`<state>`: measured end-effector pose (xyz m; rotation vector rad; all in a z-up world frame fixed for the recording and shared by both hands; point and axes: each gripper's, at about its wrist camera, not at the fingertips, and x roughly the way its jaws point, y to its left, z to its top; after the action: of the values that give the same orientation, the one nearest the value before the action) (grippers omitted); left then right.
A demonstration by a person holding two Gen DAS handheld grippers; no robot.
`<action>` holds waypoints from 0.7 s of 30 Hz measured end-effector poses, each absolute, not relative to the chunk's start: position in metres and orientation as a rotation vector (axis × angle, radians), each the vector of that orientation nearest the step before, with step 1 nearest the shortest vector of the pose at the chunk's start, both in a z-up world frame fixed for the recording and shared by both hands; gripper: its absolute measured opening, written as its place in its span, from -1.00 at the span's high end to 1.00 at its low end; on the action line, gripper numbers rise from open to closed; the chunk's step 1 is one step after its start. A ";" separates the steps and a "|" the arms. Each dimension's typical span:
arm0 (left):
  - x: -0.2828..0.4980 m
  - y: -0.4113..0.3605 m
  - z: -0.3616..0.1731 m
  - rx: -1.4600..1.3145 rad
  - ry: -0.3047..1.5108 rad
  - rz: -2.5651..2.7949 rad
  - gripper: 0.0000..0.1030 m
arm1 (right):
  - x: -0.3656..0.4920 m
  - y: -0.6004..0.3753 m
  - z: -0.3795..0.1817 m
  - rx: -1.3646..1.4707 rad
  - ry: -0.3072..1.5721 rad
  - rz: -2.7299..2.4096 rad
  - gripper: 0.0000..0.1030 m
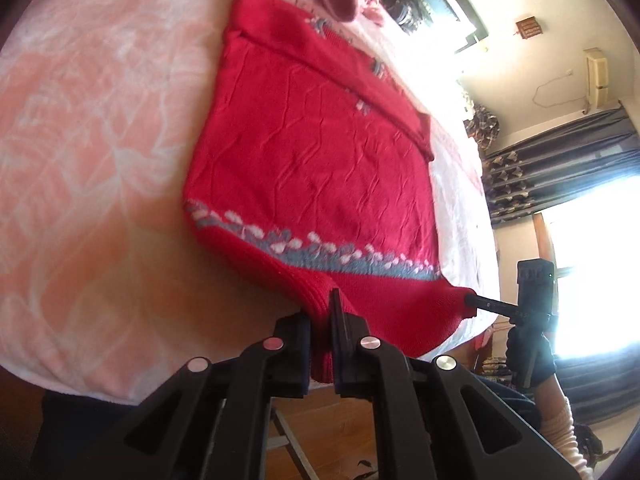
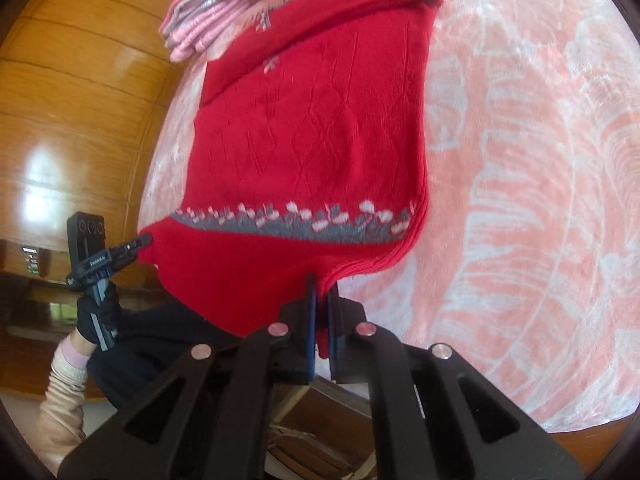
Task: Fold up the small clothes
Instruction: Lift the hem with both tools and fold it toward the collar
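While a pink garment pile point(image 1: 340, 0) sits at the far end of the pink-and-white blanket point(image 1: 92, 152), touching the red sweater point(image 1: 312, 152), nothing blocks the left wrist view. The sweater lies flat on that blanket, sleeve folded across its upper part, a grey-and-white patterned band near the hem. The left tool point(image 1: 318, 320) is clenched on the hem's near edge; the right tool point(image 1: 468, 301) pinches the hem's other corner, held by a gloved hand point(image 1: 528, 356).

In the right wrist view, the same pile point(image 2: 224, 4) overlaps the sweater point(image 2: 316, 132) top, wood panelling point(image 2: 80, 112) behind. The right tool point(image 2: 322, 312) grips the hem; the left tool point(image 2: 146, 239) bites its far corner, a gloved hand point(image 2: 98, 312) below.
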<state>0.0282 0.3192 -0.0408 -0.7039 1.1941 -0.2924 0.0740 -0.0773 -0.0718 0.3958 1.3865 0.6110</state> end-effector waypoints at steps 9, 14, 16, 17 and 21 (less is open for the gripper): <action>0.092 0.352 -0.042 -0.731 1.093 -0.196 0.86 | 0.145 -0.094 -0.067 0.524 1.312 0.468 0.95; 0.130 0.354 -0.067 -0.708 1.122 -0.161 0.85 | 0.193 -0.079 -0.089 0.524 1.334 0.414 0.95; 0.143 0.356 -0.077 -0.707 1.131 -0.148 0.85 | 0.210 -0.074 -0.098 0.531 1.347 0.393 0.95; 0.150 0.358 -0.082 -0.709 1.136 -0.145 0.85 | 0.218 -0.075 -0.103 0.547 1.352 0.382 0.95; 0.170 0.367 -0.104 -0.776 1.195 -0.143 0.82 | 0.239 -0.085 -0.122 0.624 1.369 0.363 0.94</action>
<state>0.1697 0.3673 -0.1039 -0.7762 1.1953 -0.1429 0.2386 -0.0852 -0.1224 0.6241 1.3694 0.3632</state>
